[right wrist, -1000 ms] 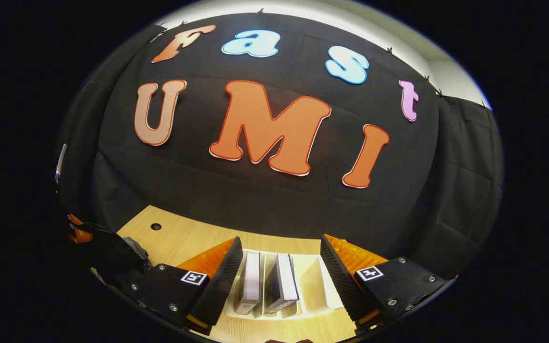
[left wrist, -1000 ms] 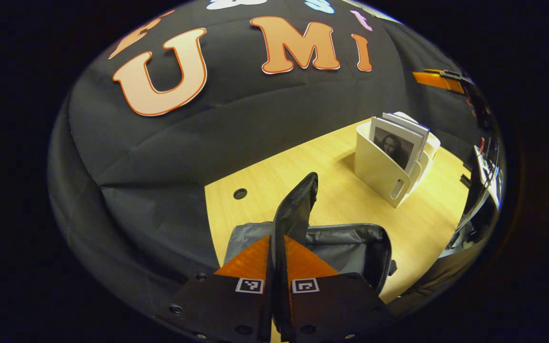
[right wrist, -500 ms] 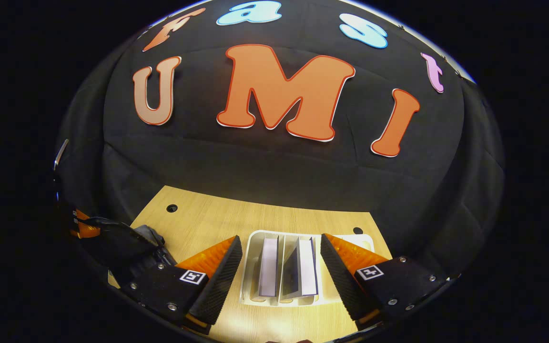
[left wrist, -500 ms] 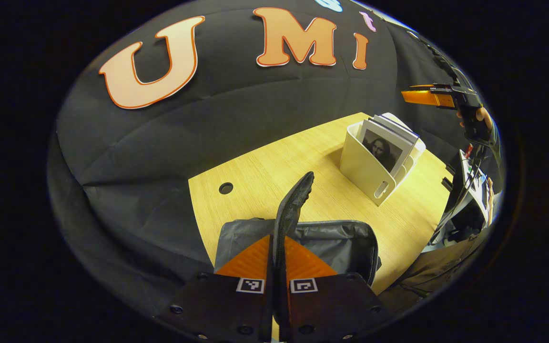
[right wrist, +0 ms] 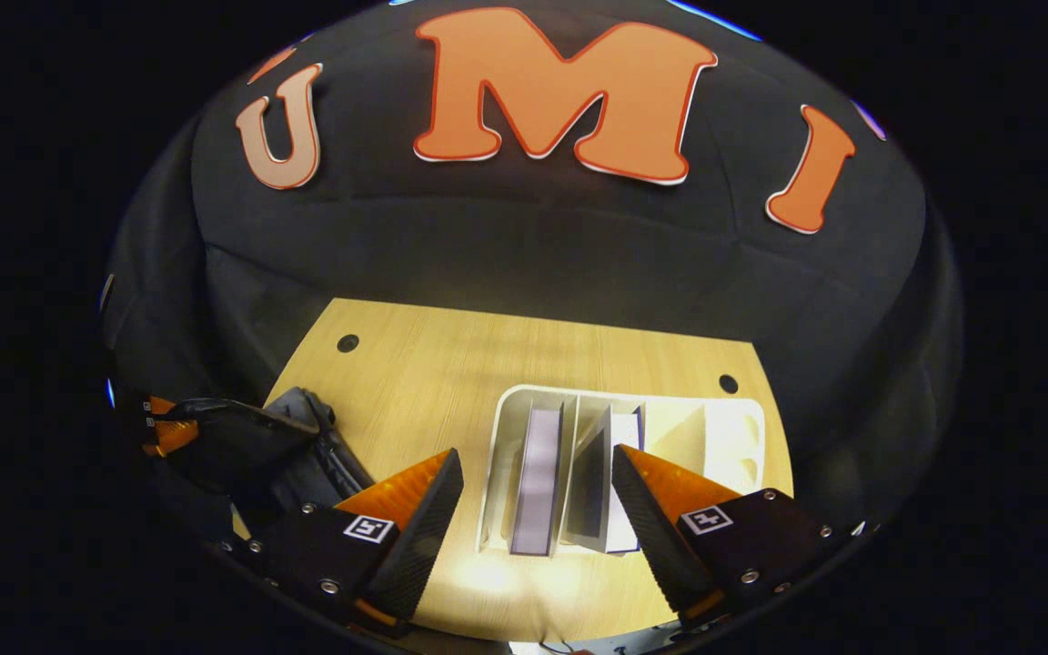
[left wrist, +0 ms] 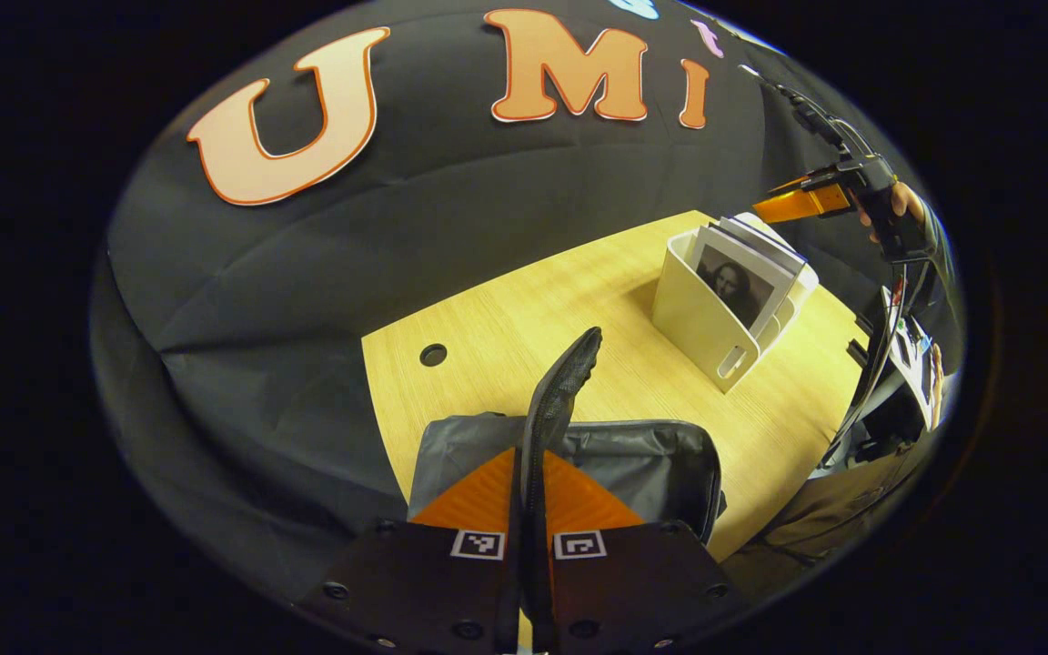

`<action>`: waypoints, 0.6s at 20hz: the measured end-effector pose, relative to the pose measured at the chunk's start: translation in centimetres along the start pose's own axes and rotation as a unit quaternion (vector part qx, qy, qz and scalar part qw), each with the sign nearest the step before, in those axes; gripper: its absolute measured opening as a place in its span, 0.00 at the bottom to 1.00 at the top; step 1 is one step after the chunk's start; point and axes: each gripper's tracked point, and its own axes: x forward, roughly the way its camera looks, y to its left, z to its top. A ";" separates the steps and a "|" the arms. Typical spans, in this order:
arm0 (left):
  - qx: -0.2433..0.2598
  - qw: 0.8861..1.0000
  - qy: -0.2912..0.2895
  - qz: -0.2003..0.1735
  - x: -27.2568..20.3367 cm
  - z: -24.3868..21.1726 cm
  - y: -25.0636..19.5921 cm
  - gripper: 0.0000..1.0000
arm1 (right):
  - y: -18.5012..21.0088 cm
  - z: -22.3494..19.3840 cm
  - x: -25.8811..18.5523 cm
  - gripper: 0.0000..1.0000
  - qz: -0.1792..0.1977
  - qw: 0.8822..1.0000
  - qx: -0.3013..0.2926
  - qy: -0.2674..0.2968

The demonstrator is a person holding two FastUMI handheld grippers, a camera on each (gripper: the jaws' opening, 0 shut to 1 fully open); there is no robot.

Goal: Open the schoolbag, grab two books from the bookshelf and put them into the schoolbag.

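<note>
At the bottom centre of the left gripper view, the left gripper [left wrist: 531,509] is clamped on the black flap [left wrist: 559,387] of the open grey schoolbag [left wrist: 647,464], which lies on the wooden table [left wrist: 506,327]. Farther off, right of centre, the white bookshelf [left wrist: 701,314] holds upright books [left wrist: 742,282]. In the right gripper view, the right gripper [right wrist: 538,509] hangs with fingers spread above those books, the bag at lower left.

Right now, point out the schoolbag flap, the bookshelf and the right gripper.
schoolbag flap [left wrist: 562,382], left gripper view, upper raised edge.
bookshelf [left wrist: 688,305], left gripper view, white side wall.
right gripper [right wrist: 538,496], right gripper view, midway between its open fingertips.
</note>
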 end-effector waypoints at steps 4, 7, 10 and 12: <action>-0.011 1.000 0.007 0.010 -0.2 -0.5 -0.1 0.06 | 0.0 -0.2 1.9 0.95 0.005 0.999 -0.006 0.038; -0.014 1.000 0.012 0.018 -0.3 -0.9 -0.3 0.06 | -0.2 -1.6 3.4 0.94 0.009 0.996 -0.007 0.092; -0.018 0.999 0.017 0.026 -0.3 -1.3 -0.4 0.06 | -0.2 -2.8 5.0 0.84 0.015 0.991 -0.008 0.130; -0.020 0.999 0.020 0.029 -0.3 -1.7 -0.6 0.06 | -0.1 -3.3 5.8 0.68 0.017 0.988 -0.005 0.152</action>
